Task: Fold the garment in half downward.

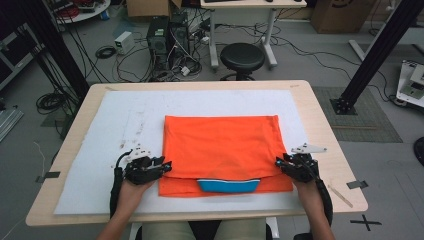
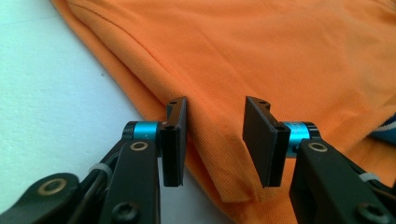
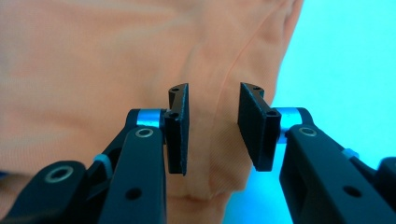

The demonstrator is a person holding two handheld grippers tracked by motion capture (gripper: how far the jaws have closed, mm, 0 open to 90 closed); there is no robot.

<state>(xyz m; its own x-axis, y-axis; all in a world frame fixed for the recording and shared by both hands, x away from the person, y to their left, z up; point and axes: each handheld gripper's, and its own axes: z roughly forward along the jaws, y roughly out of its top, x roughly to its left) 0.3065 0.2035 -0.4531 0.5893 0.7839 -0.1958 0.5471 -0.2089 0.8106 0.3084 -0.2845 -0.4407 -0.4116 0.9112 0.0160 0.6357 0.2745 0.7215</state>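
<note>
Fingers of the left gripper (image 1: pixel 161 166) and of the right gripper (image 1: pixel 283 163) are held apart, each pair straddling a near corner of the folded upper layer of the orange shirt (image 1: pixel 220 145) without being pressed on it. One shirt is laid flat on the white surface (image 1: pixel 100 150), its long axis running left to right, with its blue collar (image 1: pixel 228 185) at the near edge between the two grippers. Each corner is reached by the gripper on its own side; two grippers, one shirt and one collar are counted.
</note>
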